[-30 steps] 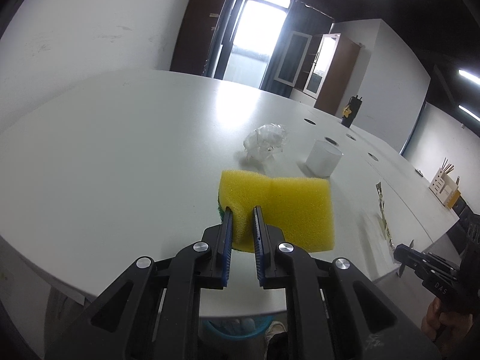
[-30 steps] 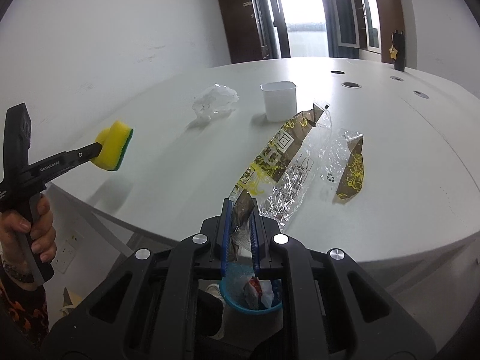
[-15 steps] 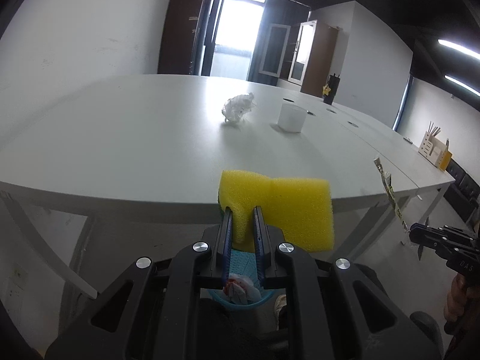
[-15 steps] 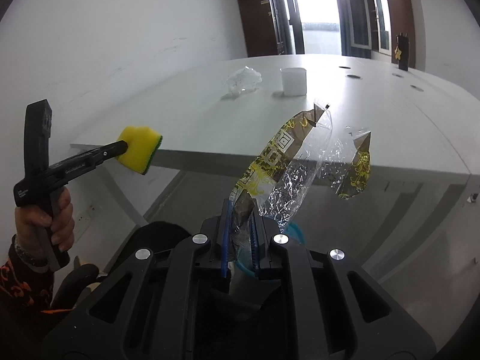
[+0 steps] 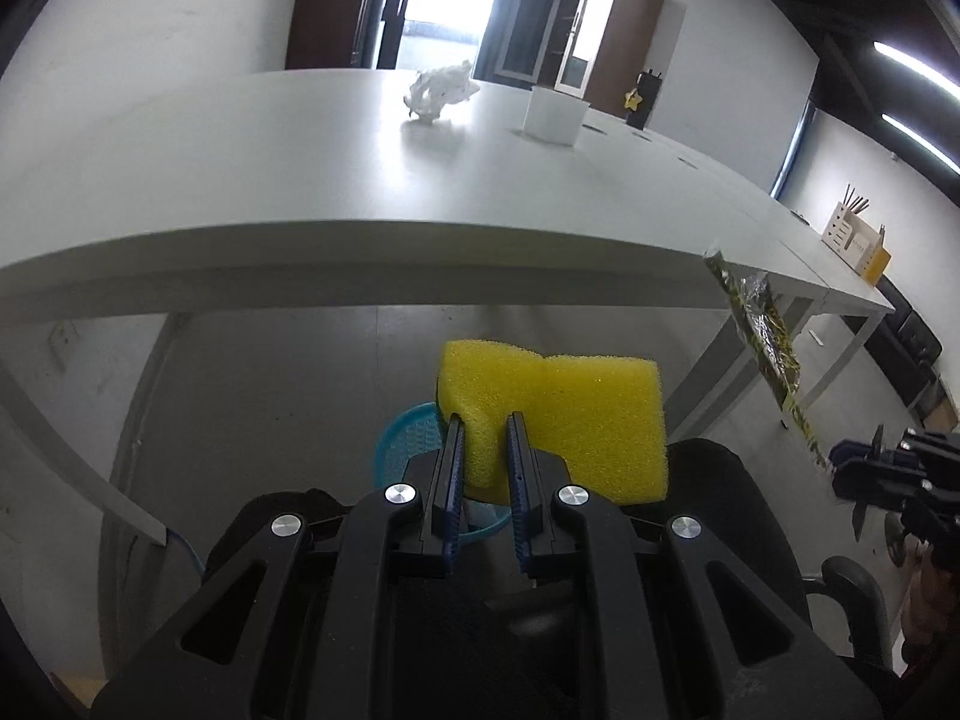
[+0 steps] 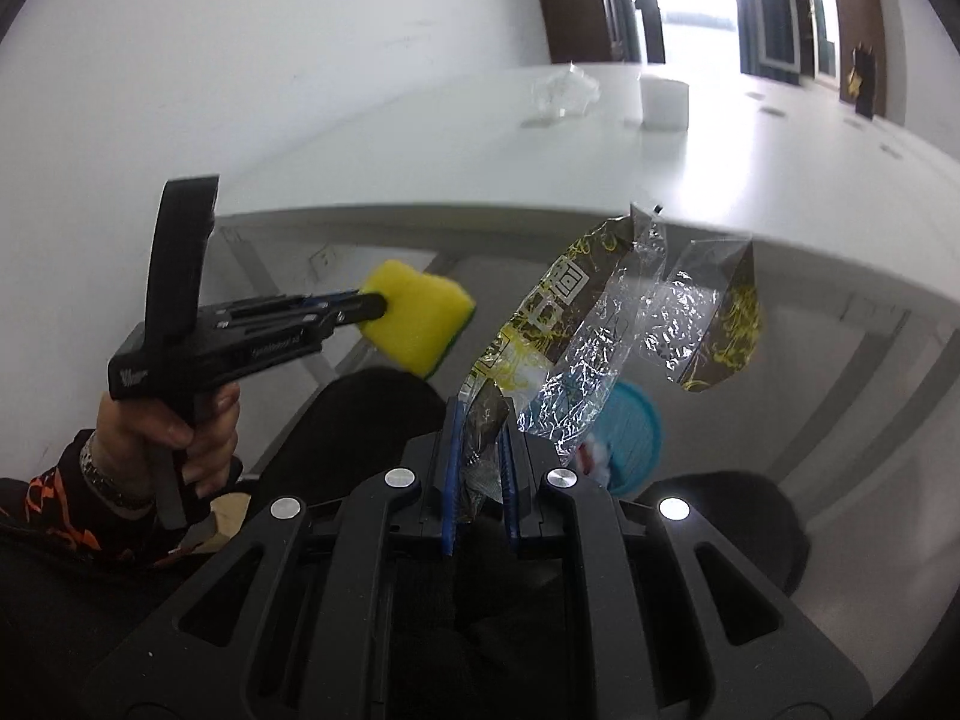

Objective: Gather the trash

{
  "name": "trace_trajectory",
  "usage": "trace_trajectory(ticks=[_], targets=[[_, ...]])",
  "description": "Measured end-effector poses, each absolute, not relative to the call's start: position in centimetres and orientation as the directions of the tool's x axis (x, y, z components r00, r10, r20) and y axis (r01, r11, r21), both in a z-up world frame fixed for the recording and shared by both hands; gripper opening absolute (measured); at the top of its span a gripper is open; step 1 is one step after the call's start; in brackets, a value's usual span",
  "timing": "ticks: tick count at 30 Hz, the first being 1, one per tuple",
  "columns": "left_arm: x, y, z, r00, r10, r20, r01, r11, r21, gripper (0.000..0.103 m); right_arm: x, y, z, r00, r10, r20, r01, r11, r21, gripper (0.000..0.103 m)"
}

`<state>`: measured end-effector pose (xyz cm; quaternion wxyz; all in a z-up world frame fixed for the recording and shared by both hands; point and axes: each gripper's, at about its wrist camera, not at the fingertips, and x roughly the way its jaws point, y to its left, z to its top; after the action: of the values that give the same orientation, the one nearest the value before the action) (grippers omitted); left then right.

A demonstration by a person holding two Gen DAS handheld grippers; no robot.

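Observation:
My left gripper (image 5: 485,429) is shut on a yellow sponge (image 5: 564,408) with a green underside, held below the table edge above a blue waste basket (image 5: 405,438). The sponge also shows in the right wrist view (image 6: 414,324). My right gripper (image 6: 480,420) is shut on the corner of a clear and brown plastic wrapper (image 6: 576,348), which hangs in the air above the blue basket (image 6: 630,426). The wrapper shows edge-on in the left wrist view (image 5: 759,336). A crumpled clear plastic (image 5: 441,90) lies on the white table (image 5: 240,180).
A white cup (image 5: 555,114) stands on the table beside the crumpled plastic. Black office chair backs (image 6: 738,516) sit under both grippers. Table legs (image 5: 714,360) stand to the right. A wooden organiser (image 5: 852,240) is at the far right.
Both grippers have dropped from table height to below the table edge, carrying the sponge and the wrapper. The blue basket has come into fuller view beneath them.

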<state>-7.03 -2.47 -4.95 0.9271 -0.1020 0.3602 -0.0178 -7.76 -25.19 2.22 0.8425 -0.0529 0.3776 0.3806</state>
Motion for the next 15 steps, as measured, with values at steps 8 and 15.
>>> trace_trajectory(ticks=[8,15], targets=[[-5.0,-0.6,-9.5,0.676,-0.047,-0.736,-0.129,0.975,-0.182,0.013,-5.5,-24.3,-2.4,0.379,0.559,-0.738,-0.645,0.731,0.222,0.011],[-2.1,-0.4,-12.7,0.607,-0.047,-0.793,-0.156,0.972,-0.177,0.013,-1.3,-24.3,-6.3,0.375,0.516,-0.77,-0.568,0.785,0.25,0.011]])
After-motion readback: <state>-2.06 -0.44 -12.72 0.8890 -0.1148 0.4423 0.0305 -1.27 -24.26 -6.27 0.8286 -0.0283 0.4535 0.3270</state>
